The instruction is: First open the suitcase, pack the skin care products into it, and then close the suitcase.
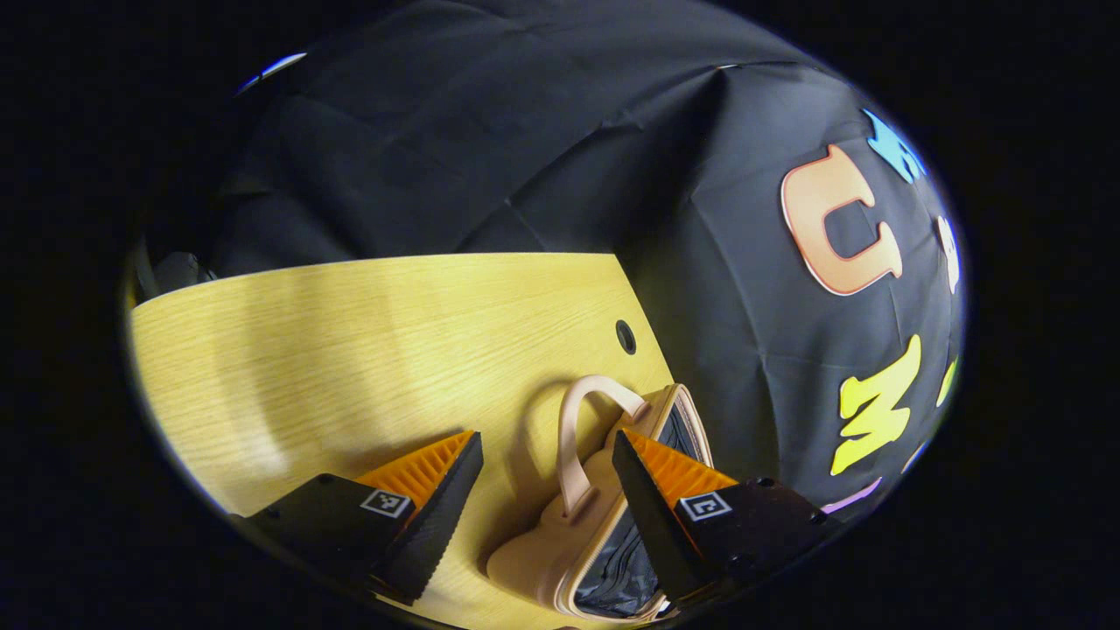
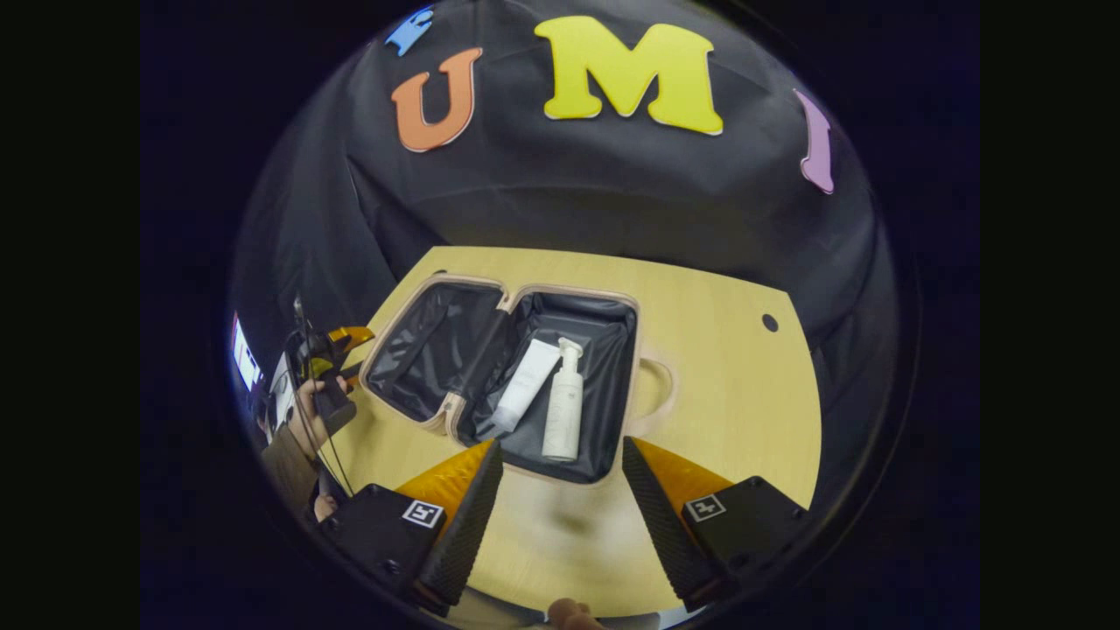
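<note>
Both hand-held grippers spread wide, empty — left [image 1: 547, 477] beside the open suitcase [image 2: 503, 376], right [image 2: 560, 477] above the table [image 2: 744, 411]

One suitcase [image 2: 437, 350]; two skin care products [image 2: 564, 411]

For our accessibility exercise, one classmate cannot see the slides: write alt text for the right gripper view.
An open pink suitcase lies flat on a yellow wooden table, its dark-lined right half holding a white tube and a white pump bottle side by side. The right gripper hovers open just before it, holding nothing. The left gripper sits at the case's left edge, held by a hand.
</note>
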